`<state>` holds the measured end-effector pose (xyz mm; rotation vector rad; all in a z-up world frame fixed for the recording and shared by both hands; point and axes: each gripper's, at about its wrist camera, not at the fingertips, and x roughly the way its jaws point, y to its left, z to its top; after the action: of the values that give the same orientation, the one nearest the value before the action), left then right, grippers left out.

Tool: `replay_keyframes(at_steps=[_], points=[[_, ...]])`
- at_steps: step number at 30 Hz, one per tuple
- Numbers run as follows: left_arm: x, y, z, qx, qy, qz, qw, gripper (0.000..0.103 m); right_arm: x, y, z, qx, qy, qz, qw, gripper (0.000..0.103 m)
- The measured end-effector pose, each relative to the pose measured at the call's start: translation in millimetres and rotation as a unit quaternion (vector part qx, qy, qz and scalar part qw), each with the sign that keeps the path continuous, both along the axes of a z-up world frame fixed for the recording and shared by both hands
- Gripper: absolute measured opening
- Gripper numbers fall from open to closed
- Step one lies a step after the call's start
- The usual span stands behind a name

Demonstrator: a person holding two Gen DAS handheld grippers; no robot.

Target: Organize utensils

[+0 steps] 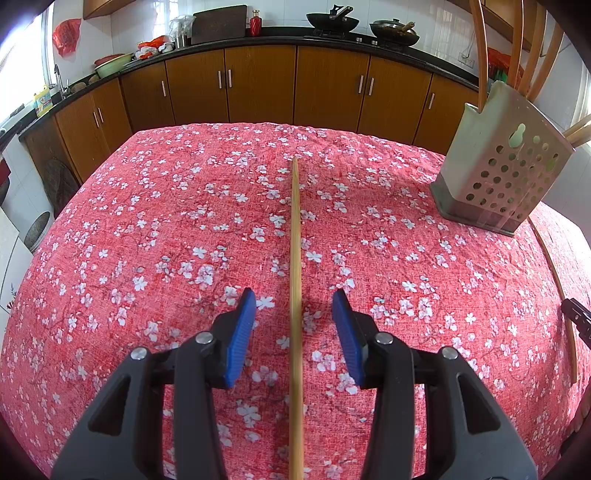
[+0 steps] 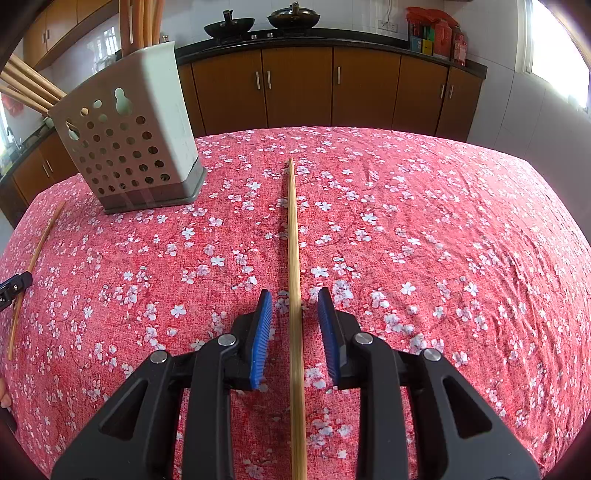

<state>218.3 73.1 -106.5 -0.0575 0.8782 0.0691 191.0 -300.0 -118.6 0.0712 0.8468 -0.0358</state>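
A bamboo chopstick (image 1: 295, 266) lies on the red floral tablecloth (image 1: 147, 240), running straight away between the fingers of my left gripper (image 1: 294, 301), which is open and straddles it. A second chopstick (image 2: 294, 266) lies between the fingers of my right gripper (image 2: 294, 301), also open, with its jaws closer together. A perforated grey utensil holder (image 1: 498, 162) with several wooden utensils in it stands at the right in the left wrist view and at the left in the right wrist view (image 2: 129, 147).
Each gripper and its chopstick also show at the edge of the other view: the right gripper (image 1: 578, 319) with its chopstick (image 1: 557, 291), the left gripper (image 2: 13, 288) with its chopstick (image 2: 33, 269). Brown kitchen cabinets (image 1: 258, 85) and a counter with woks (image 1: 332, 20) lie beyond the table.
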Motion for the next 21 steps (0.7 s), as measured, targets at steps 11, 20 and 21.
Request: replay_keyframes(at_steps=[11,20,21], points=[[0.0,0.9,0.0,0.001,0.000,0.000,1.0000,0.044,0.2,0.0,0.2,0.001,0.000,0.000,1.000,0.027],[-21.1,-9.9,0.3,0.020,0.004,-0.026,0.9995,0.034,-10.5,-5.4,0.8,0.023,-0.003,0.002,1.000,0.027],[-22.6,-11.5,0.4,0.022,0.003,-0.027,0.9994,0.030,-11.2,-5.5,0.9,0.022,-0.003,0.000,1.000,0.025]])
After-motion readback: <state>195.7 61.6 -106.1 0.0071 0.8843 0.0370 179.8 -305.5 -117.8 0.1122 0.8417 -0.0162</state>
